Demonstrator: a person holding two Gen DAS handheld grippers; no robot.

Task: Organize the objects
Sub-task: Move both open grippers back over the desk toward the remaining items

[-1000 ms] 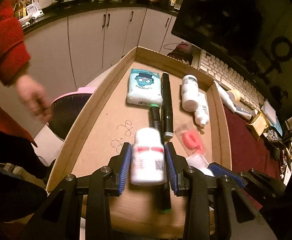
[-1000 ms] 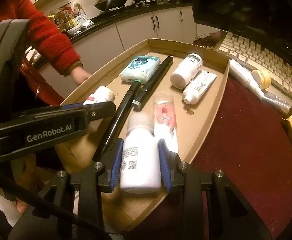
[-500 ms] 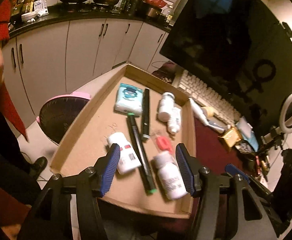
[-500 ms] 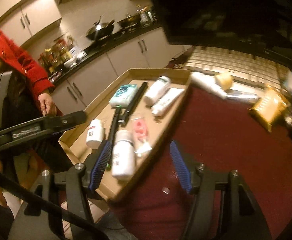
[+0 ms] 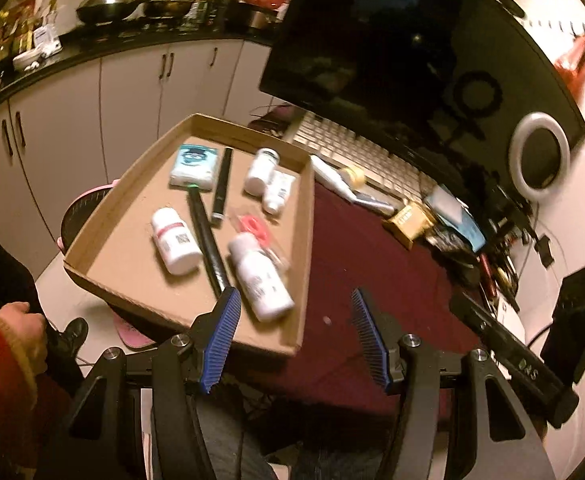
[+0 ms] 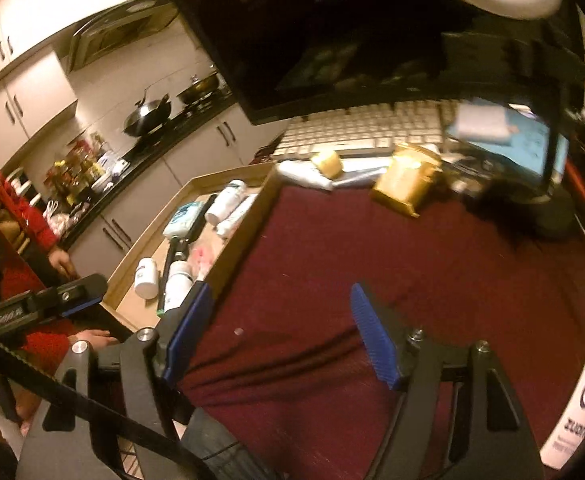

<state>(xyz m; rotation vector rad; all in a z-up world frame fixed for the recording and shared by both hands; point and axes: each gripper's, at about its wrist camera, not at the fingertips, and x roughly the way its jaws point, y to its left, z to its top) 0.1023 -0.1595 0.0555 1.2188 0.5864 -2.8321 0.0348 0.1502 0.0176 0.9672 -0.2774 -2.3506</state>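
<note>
Both tongs stood released with nothing between their pads, the left tongs [image 5: 292,334] over the tray's [image 5: 132,290] near corner, the right tongs [image 6: 280,330], its jaws just widened, above the red table [image 6: 372,260]. In the tray lay two bottles [image 5: 260,276] [image 5: 174,240] flanking a black pen [image 5: 208,244]; farther back, a tissue pack [image 5: 194,164] near its far edge.

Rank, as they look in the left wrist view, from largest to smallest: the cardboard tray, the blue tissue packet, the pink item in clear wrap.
1. cardboard tray
2. blue tissue packet
3. pink item in clear wrap

The packet lies farther from the camera, yet looks larger than the pink item.
</note>
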